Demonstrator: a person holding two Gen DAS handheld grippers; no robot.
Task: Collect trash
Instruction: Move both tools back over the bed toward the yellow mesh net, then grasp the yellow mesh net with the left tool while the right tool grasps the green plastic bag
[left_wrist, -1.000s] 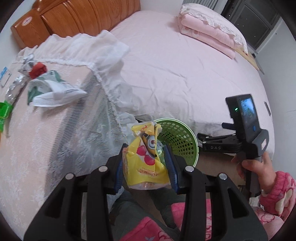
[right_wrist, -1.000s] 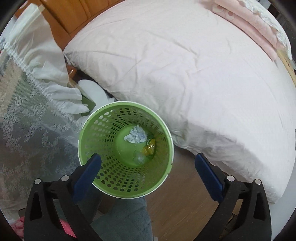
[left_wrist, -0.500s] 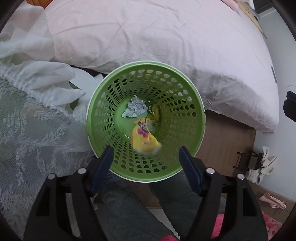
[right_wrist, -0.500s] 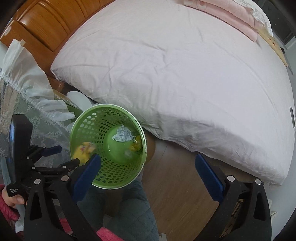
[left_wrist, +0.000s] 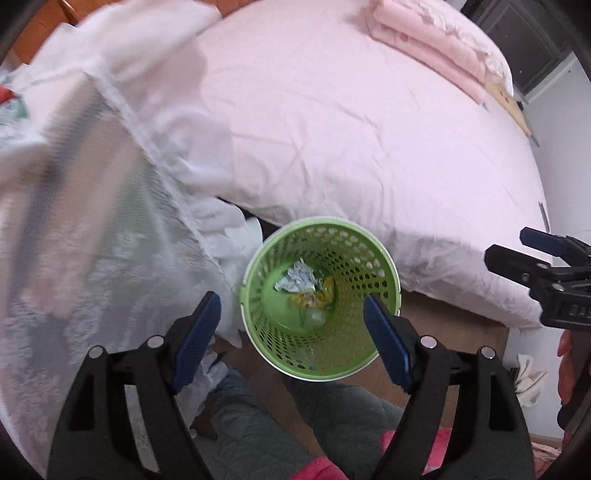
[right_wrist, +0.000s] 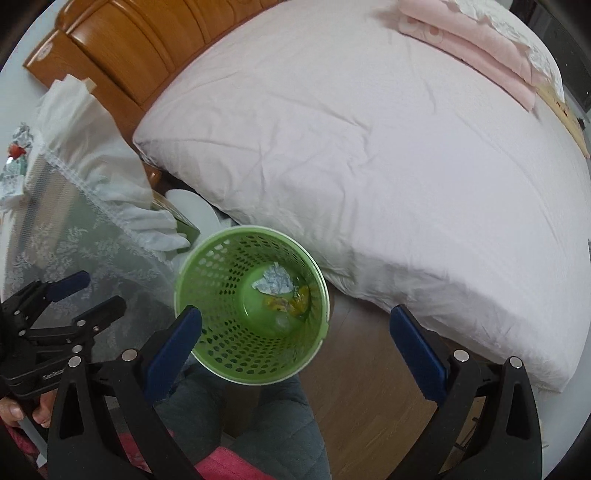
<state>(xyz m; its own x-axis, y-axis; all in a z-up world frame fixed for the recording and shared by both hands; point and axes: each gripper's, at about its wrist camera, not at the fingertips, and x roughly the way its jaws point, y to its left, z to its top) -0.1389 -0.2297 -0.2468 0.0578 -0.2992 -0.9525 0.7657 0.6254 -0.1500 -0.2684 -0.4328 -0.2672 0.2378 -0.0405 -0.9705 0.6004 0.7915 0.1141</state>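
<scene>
A green perforated waste basket (left_wrist: 380, 266) (right_wrist: 207, 273) stands on the floor between the bed and the table. Inside lie a crumpled white paper (left_wrist: 297, 278) (right_wrist: 273, 282) and the yellow snack wrapper (left_wrist: 314, 297) (right_wrist: 288, 302). My left gripper (left_wrist: 291, 328) is open and empty above the basket; it also shows in the right wrist view (right_wrist: 86, 295). My right gripper (right_wrist: 295, 343) is open and empty above the basket's right rim; it shows in the left wrist view (left_wrist: 517, 247). More trash (right_wrist: 16, 155) lies on the table at far left.
A table under a white lace cloth (left_wrist: 92, 258) (right_wrist: 81, 236) stands left of the basket. A bed with a pink sheet (left_wrist: 351, 129) (right_wrist: 369, 147) and a folded pink quilt (left_wrist: 436, 48) fills the back. The wooden headboard (right_wrist: 122, 48) is upper left. My knees (right_wrist: 266, 413) are below the basket.
My left gripper swung over the basket, opened and dropped the yellow wrapper, which now rests at the bottom. It has since drawn back and up. The right gripper shifted slightly.
</scene>
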